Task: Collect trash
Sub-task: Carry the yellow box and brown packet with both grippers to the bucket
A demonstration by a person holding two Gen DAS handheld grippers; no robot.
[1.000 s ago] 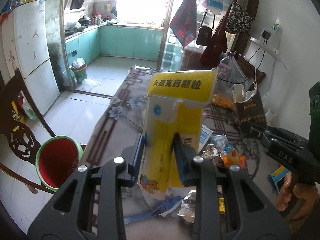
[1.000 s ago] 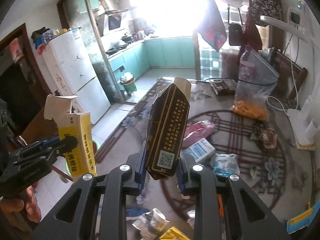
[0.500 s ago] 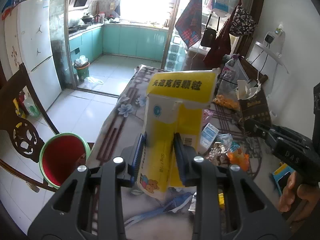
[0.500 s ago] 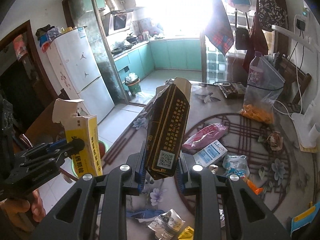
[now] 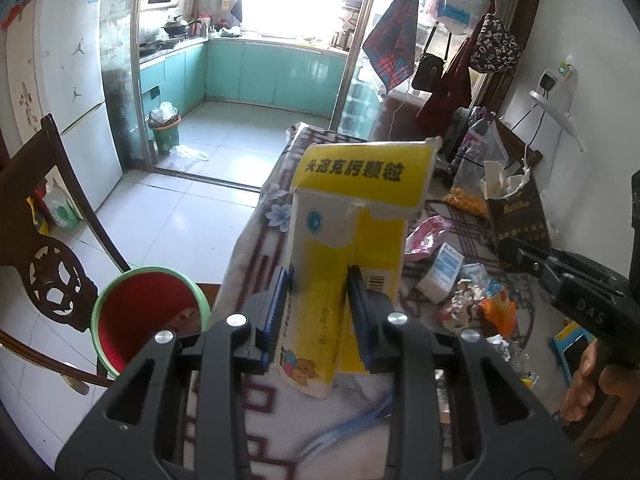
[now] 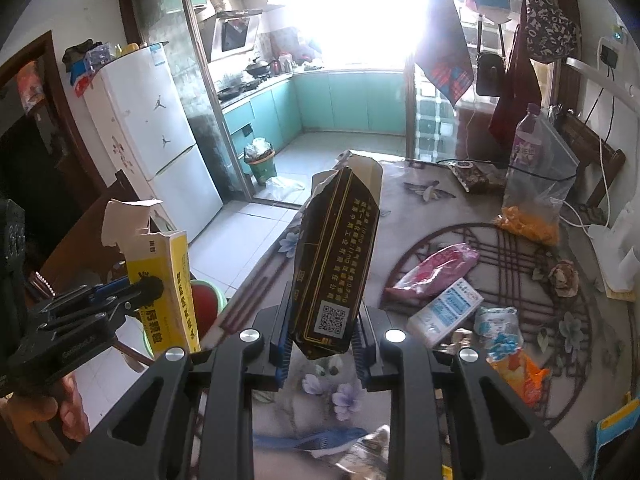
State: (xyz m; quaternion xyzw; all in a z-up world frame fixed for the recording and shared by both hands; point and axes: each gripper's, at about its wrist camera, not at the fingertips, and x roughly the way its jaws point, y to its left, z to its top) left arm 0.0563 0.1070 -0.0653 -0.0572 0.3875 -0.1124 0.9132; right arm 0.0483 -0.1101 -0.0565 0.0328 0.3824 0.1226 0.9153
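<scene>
My left gripper (image 5: 318,312) is shut on a torn yellow and white carton (image 5: 352,240), held upright above the table's left edge. In the right wrist view the same carton (image 6: 168,280) shows at the left, pinched by the left gripper (image 6: 150,288). My right gripper (image 6: 322,340) is shut on a torn black box with gold print (image 6: 336,264). That black box (image 5: 516,216) also appears at the right of the left wrist view. A red bin with a green rim (image 5: 148,316) stands on the floor beside the table, below and left of the yellow carton.
The patterned tablecloth (image 6: 460,208) carries loose trash: a pink packet (image 6: 436,268), a white and blue box (image 6: 448,312), an orange wrapper (image 6: 516,372), a bag of orange snacks (image 6: 532,204). A dark wooden chair (image 5: 52,248) stands by the bin. A fridge (image 6: 148,140) lies beyond.
Both grippers, each still gripping its box, have drawn back along the table toward its near end; the red bin now sits closer to the yellow carton in the left wrist view.
</scene>
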